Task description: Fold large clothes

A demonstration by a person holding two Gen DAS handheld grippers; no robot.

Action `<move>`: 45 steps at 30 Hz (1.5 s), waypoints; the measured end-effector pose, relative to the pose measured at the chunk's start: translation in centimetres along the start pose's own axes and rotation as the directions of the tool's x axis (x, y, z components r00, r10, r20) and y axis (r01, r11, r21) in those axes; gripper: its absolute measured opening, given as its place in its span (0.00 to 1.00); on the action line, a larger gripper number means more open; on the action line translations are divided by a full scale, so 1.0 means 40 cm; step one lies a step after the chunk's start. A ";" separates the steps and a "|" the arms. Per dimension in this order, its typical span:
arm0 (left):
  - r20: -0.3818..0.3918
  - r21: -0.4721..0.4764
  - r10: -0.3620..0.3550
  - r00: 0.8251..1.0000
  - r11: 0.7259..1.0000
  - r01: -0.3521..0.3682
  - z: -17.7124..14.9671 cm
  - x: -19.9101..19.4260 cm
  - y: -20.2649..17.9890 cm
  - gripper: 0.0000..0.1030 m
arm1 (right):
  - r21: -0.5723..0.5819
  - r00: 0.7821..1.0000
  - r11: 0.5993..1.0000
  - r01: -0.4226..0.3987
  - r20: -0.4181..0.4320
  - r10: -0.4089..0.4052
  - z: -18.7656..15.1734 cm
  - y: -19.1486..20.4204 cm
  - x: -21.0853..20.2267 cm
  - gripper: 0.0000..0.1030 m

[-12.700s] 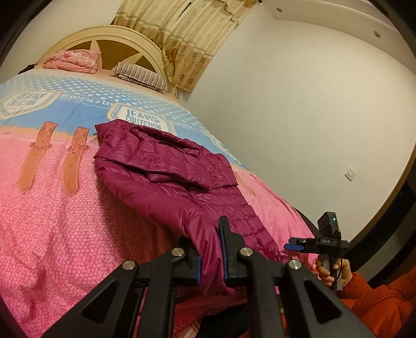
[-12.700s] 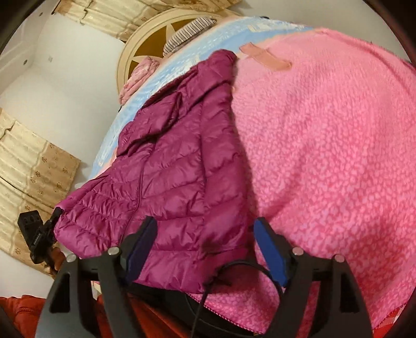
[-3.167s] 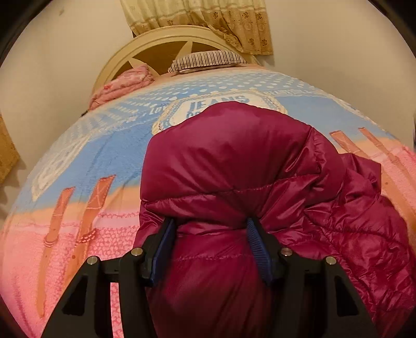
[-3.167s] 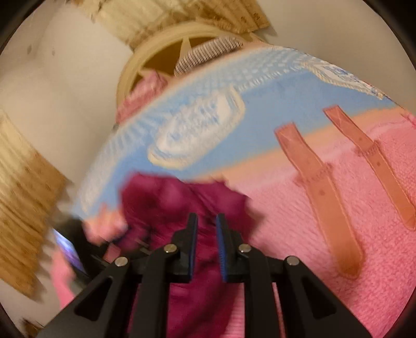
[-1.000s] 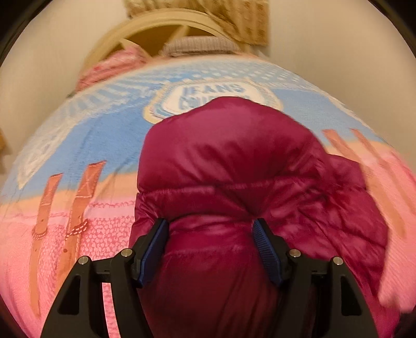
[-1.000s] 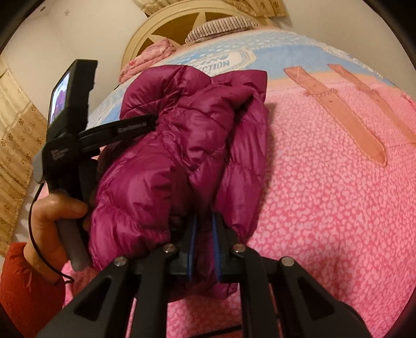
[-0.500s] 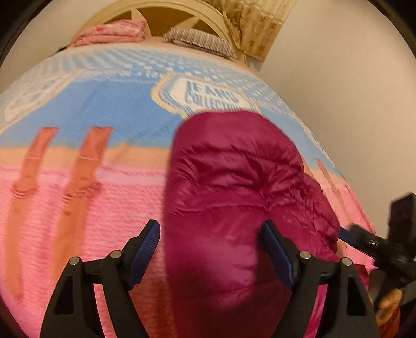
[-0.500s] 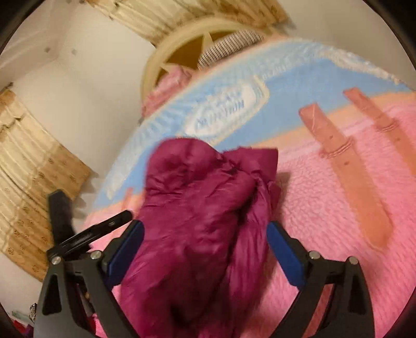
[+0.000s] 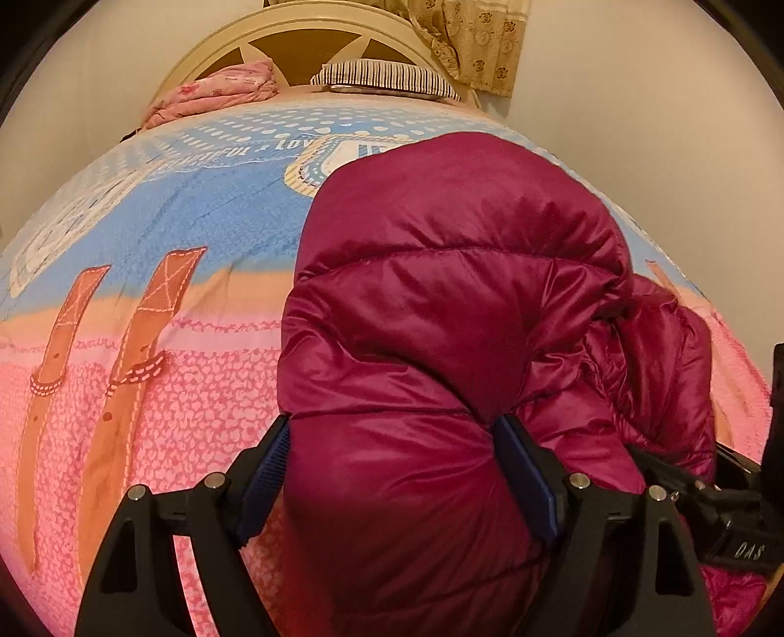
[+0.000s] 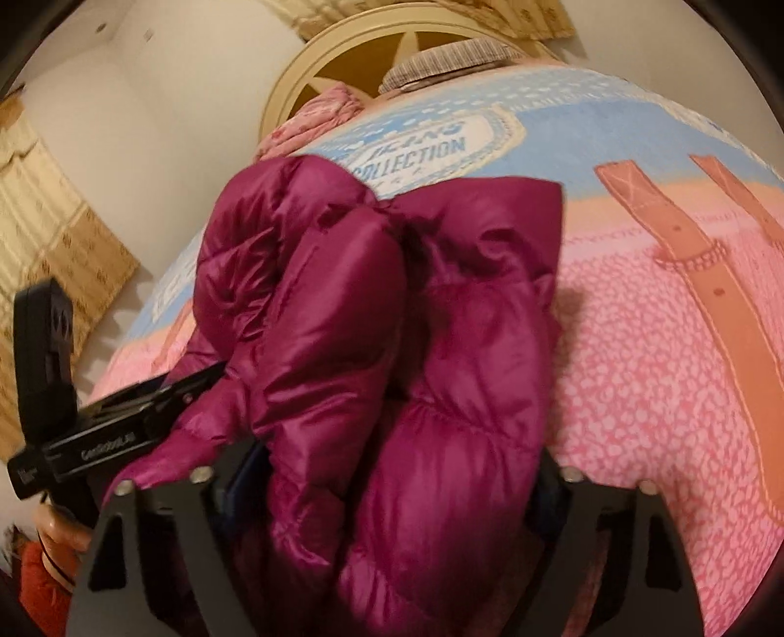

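Note:
A magenta puffer jacket (image 9: pixel 441 313) lies bundled in thick folds on the pink and blue bedspread (image 9: pixel 147 353). My left gripper (image 9: pixel 392 465) is open wide, with its jaws on either side of the near end of the bundle. In the right wrist view the same jacket (image 10: pixel 392 343) fills the middle. My right gripper (image 10: pixel 387 490) is also open wide, its jaws straddling the near end of the jacket. The left gripper's body also shows at the left of the right wrist view (image 10: pixel 98 441), pushed against the jacket's side.
The cream headboard (image 9: pixel 304 44) stands at the far end with a striped pillow (image 9: pixel 387 78) and a folded pink blanket (image 9: pixel 215 93). A beige curtain (image 9: pixel 470 39) hangs behind. A white wall runs along the right. Patterned curtains (image 10: pixel 44 235) hang at the left.
Both grippers have moved in closer, and the jacket's near end now sits deeper between each pair of open jaws. One second ago the right gripper was shut on the jacket.

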State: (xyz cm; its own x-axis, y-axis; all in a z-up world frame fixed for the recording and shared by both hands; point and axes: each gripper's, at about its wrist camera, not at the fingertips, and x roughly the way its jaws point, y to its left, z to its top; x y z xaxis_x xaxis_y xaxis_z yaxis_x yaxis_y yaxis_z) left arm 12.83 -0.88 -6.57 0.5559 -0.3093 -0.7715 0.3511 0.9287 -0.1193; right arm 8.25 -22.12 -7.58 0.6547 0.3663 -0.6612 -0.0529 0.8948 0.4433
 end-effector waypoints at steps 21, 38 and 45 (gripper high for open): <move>0.011 0.018 0.029 1.000 0.999 -0.029 -0.020 -0.002 -0.020 0.77 | -0.027 1.000 0.999 -0.021 -0.013 0.021 -0.038 0.011 -0.003 0.53; 0.035 -0.069 -0.137 0.990 0.988 0.139 -0.079 -0.099 0.016 0.51 | 0.045 0.996 0.996 -0.081 -0.034 0.082 -0.083 0.020 -0.076 0.31; -0.004 -0.062 -0.260 0.966 0.964 0.259 -0.122 -0.182 -0.073 0.50 | 0.072 0.996 0.993 -0.091 0.004 0.091 -0.164 0.030 -0.234 0.29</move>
State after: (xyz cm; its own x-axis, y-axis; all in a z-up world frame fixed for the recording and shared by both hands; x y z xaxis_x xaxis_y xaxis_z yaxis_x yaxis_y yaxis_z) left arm 4.10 -0.33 -3.65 0.4424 -0.5392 -0.7166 0.4360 0.8276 -0.3536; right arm -2.90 -22.80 -4.83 0.6506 0.4450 -0.6154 -0.0579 0.8371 0.5440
